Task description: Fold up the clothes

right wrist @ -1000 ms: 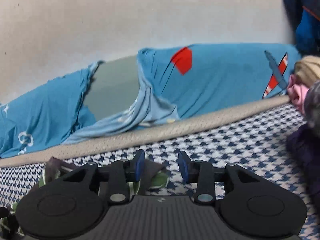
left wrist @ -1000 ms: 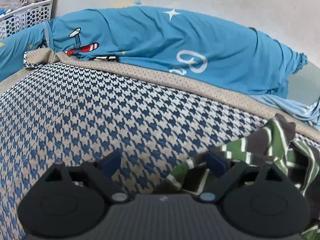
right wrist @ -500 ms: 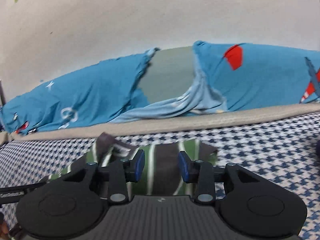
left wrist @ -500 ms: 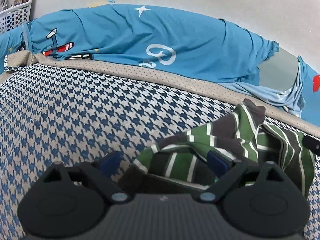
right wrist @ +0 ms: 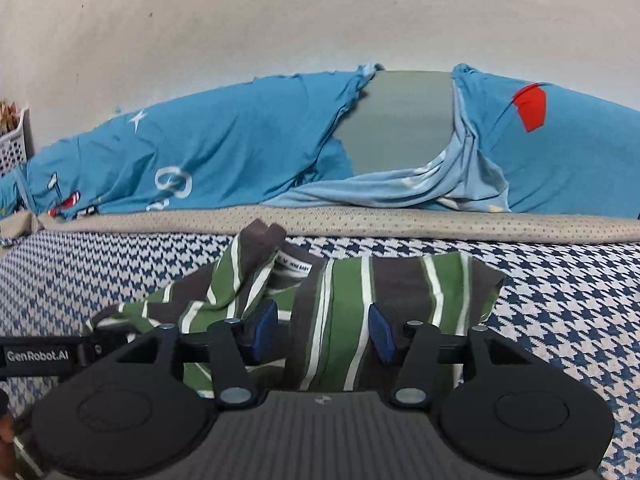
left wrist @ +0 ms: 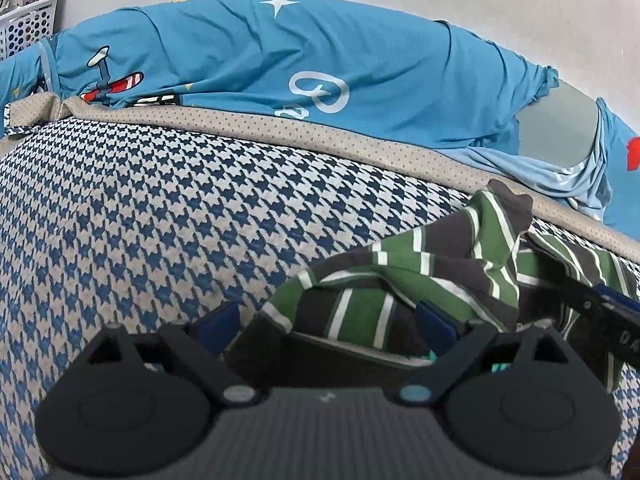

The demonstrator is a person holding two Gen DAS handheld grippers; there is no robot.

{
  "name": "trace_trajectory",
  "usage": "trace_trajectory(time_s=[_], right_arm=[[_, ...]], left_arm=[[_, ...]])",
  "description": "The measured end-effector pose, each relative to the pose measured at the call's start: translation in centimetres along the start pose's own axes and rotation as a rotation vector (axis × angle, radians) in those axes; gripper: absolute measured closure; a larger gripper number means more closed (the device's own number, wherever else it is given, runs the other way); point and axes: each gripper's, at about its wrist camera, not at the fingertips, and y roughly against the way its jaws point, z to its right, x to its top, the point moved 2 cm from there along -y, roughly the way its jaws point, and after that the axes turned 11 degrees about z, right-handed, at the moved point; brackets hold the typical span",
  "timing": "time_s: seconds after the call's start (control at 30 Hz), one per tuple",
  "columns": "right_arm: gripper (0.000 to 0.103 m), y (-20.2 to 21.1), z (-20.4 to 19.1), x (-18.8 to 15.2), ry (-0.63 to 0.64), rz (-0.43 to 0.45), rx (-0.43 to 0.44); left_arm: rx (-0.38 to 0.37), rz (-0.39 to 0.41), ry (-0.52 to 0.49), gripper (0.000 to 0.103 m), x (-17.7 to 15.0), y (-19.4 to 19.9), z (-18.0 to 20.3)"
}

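- A plain off-white wall [right wrist: 280,20] is seen across the far side of the scene.
- The near surface is covered by a blue-and-white houndstooth cover [left wrist: 140,208], edged at its far side by a beige dotted border strip [right wrist: 440,222].
- Behind the strip, a bright blue printed sheet [left wrist: 280,60] is draped over a long raised form, with a grey panel [right wrist: 400,120] left bare in a gap.
- A white perforated basket [left wrist: 28,28] is seen at the far left.
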Motion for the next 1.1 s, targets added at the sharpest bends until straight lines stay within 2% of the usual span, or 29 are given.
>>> trace_trajectory(time_s=[0.23,0.27,0.4,0.5,0.77,0.9,1.1], right_arm=[[0.053,-1.8,-0.2,-1.7,0.037,-0.033,-0.058],[0.056,-1.9,-0.1,-1.9,0.030,-0.036,-0.061],[0.084,-2.3,0.8,-1.9,-0.024,-0.044,-0.076],[0.092,-2.1,1.5,-1.6,-0.077,-0.042,-0.080],[0.096,-0.1,2.5,0.6,-0.116,0.039,-0.113],[0.096,1.5,4.5,2.2,-0.151,0.088,-0.162],[0.096,3.2,7.9,3.1,-0.167,0.116,-0.249]], left_arm=[[-0.012,-0.013,-0.024,0.009,-0.5,0.0,0.6],[-0.013,-0.015,-0.027,0.009,-0.5,0.0,0.7],[-0.012,-0.023,-0.031,0.008,-0.7,-0.1,0.7],[-0.013,-0.027,-0.030,0.008,-0.8,-0.1,0.8],[-0.019,-0.034,-0.046,0.008,-1.0,0.0,1.0],[-0.022,-0.039,-0.052,0.008,-1.2,0.1,1.2],[-0.035,-0.041,-0.075,0.007,-1.7,0.4,1.5]])
